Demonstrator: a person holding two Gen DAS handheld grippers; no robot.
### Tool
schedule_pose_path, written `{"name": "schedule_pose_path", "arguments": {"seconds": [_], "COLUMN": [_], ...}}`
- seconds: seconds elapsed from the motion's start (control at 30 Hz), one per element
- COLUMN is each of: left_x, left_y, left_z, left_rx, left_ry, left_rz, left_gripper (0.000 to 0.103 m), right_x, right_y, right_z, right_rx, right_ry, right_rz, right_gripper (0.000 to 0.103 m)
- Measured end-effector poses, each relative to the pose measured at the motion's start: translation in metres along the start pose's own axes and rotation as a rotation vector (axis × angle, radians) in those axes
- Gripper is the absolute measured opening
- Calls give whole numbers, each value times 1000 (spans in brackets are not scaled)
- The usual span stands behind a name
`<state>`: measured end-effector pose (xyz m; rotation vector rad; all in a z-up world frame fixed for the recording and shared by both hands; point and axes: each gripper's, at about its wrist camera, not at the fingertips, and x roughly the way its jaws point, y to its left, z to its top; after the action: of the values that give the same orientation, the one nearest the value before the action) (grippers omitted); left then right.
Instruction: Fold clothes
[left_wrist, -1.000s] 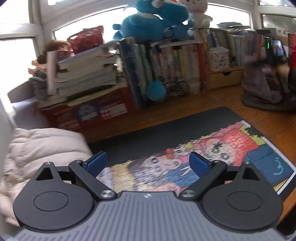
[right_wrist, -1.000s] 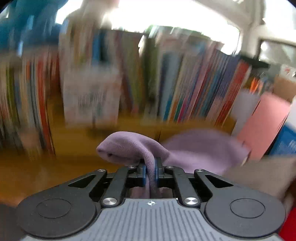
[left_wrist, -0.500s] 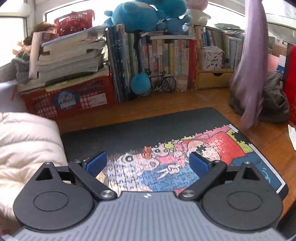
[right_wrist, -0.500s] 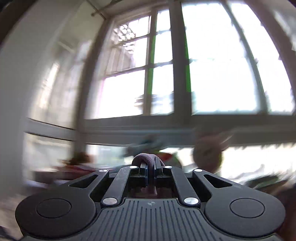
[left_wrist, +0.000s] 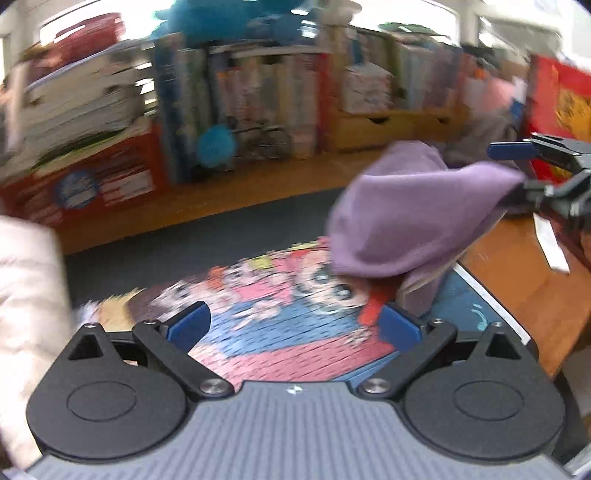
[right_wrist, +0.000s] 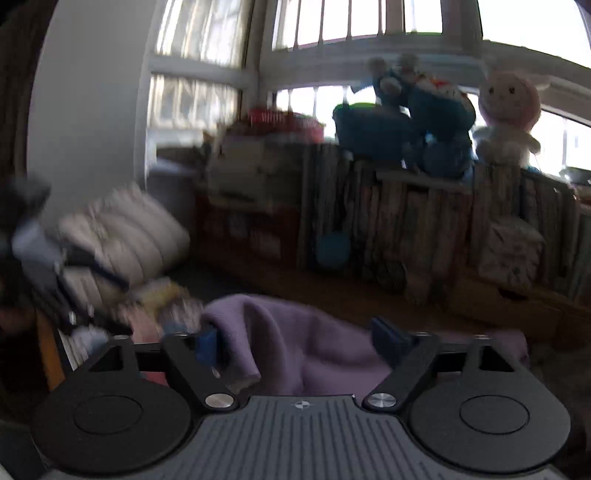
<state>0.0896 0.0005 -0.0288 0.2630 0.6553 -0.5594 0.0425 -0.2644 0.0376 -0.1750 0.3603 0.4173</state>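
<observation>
Closest in on the left wrist view, the left claw (left_wrist: 293, 325) was spread wide with nothing between its blue pads (left_wrist: 188, 324), hovering over the cartoon jigsaw puzzle (left_wrist: 280, 328) that lay on a dark mat (left_wrist: 192, 240) on the tabletop (left_wrist: 532, 291). The purple garment (left_wrist: 410, 218) sat up at about 1 o'clock from that claw, draped in a bunched heap with its low end touching the puzzle right by the right-hand pad. A puffy white jacket (left_wrist: 26, 280) was piled at 9 o'clock.

On the right wrist view, the right claw (right_wrist: 301, 341) was also wide apart, and the purple garment (right_wrist: 306, 339) was lying loose in the gap between its pads, a rolled edge flopped next to the left pad (right_wrist: 206, 345). So the fabric was in the opening but not pinched. From the left view you could see the right claw (left_wrist: 517, 170) coming in from 2 o'clock, turned on its side, one blue finger (left_wrist: 511, 150) above the cloth's stretched corner; that corner ran right up to the claw.

Further back at 12 o'clock, a row of books (left_wrist: 258, 99) lined the rear of the tabletop with blue plush toys (right_wrist: 417, 114) and a pink-and-white plush (right_wrist: 508, 114) on top, windows (right_wrist: 325, 22) behind. Everything was pretty motion-blurred.
</observation>
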Motion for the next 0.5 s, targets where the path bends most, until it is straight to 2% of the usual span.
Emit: {"name": "schedule_pose_path", "arguments": {"seconds": [0.13,0.23,0.37,0.5], "left_x": [28,50,62,65], "left_y": [-47,-78,-117,-148], "left_z": [18,28,38,45], "left_rx": [165,269,393,466], "left_ry": [-32,-37,-77,-138], "left_rz": [29,12,-32,-72], "left_gripper": [100,100,100,100], "right_x": [2,2,-28,-50], "right_y": [-4,-14,-37,-61], "right_z": [-18,-25,-29,-25], "right_rx": [-12,17,121,232], "right_ry": [43,72,-38,-131], "right_rz": [-73,-123,-67,-33], "right_gripper": [103,103,103,103]}}
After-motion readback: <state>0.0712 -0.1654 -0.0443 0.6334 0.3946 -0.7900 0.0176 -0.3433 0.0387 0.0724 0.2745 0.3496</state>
